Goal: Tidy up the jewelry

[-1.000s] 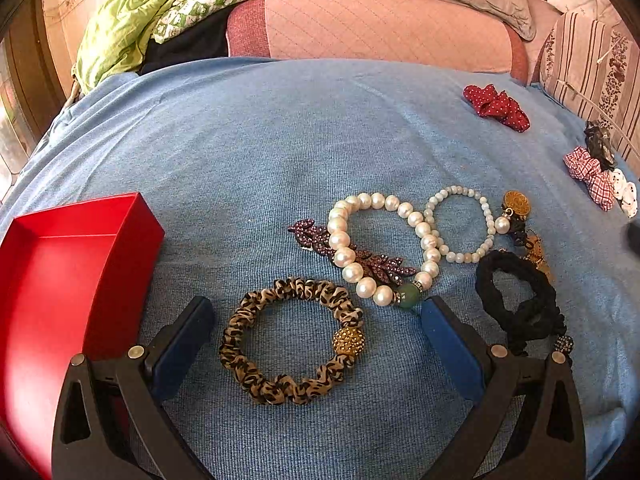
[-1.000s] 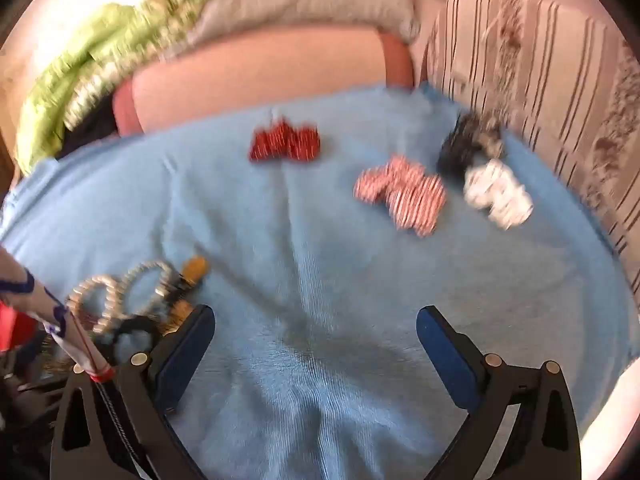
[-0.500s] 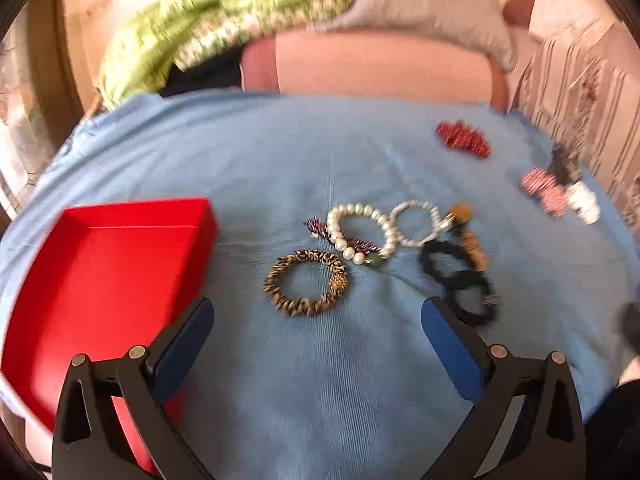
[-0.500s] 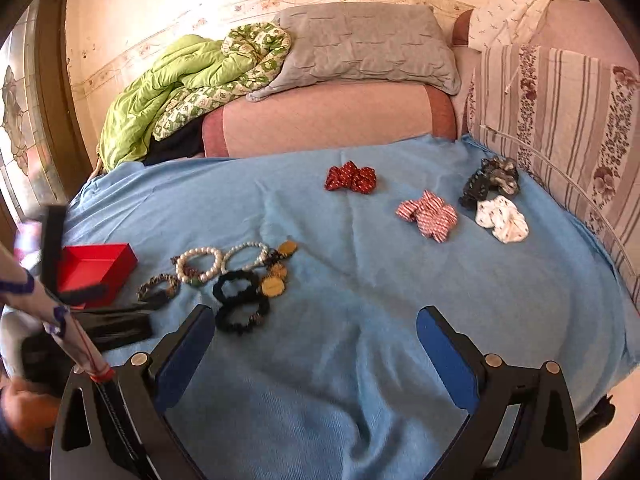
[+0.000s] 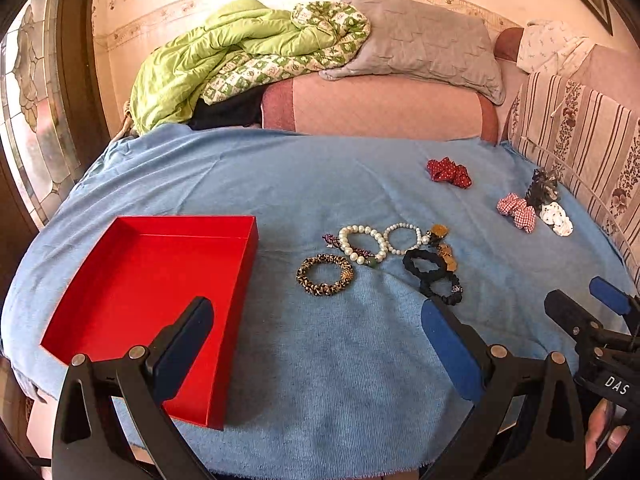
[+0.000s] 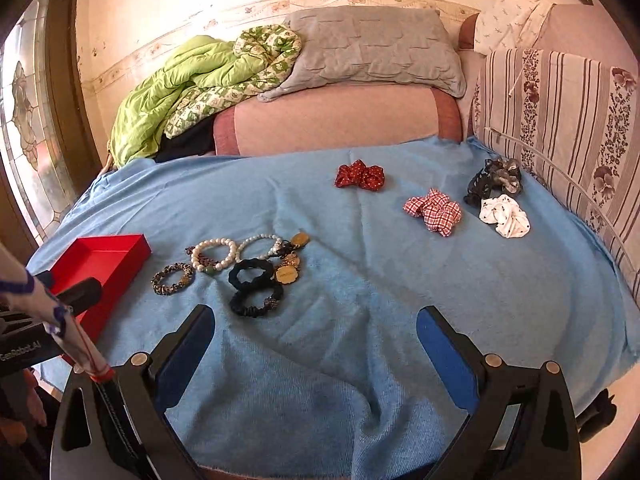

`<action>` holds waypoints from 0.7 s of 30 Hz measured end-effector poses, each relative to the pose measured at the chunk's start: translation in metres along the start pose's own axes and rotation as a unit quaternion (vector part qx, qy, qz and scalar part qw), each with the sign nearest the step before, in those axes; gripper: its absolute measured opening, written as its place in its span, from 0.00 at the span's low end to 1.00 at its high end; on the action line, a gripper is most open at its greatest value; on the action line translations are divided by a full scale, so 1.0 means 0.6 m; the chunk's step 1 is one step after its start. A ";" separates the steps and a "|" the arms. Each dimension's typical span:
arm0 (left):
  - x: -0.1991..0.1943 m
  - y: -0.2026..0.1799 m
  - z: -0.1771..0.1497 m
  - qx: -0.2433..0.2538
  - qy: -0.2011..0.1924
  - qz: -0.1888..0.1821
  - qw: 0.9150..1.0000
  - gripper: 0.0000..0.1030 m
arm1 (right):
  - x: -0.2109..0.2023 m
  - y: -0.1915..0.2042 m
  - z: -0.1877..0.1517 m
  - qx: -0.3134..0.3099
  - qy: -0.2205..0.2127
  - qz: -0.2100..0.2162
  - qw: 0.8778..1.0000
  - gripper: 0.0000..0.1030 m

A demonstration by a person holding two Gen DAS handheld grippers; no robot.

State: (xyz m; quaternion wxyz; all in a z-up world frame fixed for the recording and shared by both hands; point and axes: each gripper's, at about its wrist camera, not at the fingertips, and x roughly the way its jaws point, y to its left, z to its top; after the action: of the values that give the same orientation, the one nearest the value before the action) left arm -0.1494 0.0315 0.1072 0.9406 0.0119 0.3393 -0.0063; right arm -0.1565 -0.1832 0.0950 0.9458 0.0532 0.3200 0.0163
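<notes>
An empty red box lies on the blue cloth at the left; it also shows in the right wrist view. Right of it lies a cluster: a leopard-print bracelet, a large pearl bracelet, a small pearl bracelet, black scrunchies and gold charms. The cluster shows in the right wrist view too, around the black scrunchies. My left gripper is open and empty, well short of the jewelry. My right gripper is open and empty, over bare cloth.
Scrunchies lie at the far right: red dotted, red checked, white and a dark clip. A pink bolster, grey pillow and green quilt lie behind. The striped sofa back bounds the right.
Both grippers have pulled back and up from the table. The leopard bracelet, between the left fingers a second ago, now lies far ahead. Nothing was picked up.
</notes>
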 end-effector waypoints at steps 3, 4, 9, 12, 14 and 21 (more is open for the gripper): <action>-0.006 -0.001 0.000 0.001 -0.003 0.002 1.000 1.00 | -0.001 -0.003 0.000 0.002 0.001 -0.001 1.000 0.99; -0.006 -0.001 0.000 0.000 -0.004 0.001 1.000 1.00 | 0.001 0.003 0.003 0.004 0.001 -0.001 1.000 0.99; -0.009 -0.001 -0.002 0.001 -0.006 -0.001 1.000 1.00 | 0.000 0.000 0.000 0.005 0.004 0.000 1.000 0.99; -0.011 -0.002 -0.003 0.002 -0.004 0.000 1.000 1.00 | -0.001 -0.002 -0.001 0.005 0.004 0.000 1.000 0.99; -0.012 -0.003 -0.004 0.002 -0.004 0.002 1.000 1.00 | 0.001 -0.003 0.001 0.005 0.006 0.002 1.000 0.99; -0.016 -0.003 -0.004 0.001 -0.006 0.003 1.000 1.00 | 0.003 -0.004 -0.001 0.005 0.006 0.005 1.000 0.99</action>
State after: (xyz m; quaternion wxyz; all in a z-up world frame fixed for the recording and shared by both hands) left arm -0.1583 0.0296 0.1115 0.9426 0.0138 0.3336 -0.0041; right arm -0.1557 -0.1852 0.0931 0.9434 0.0593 0.3258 0.0194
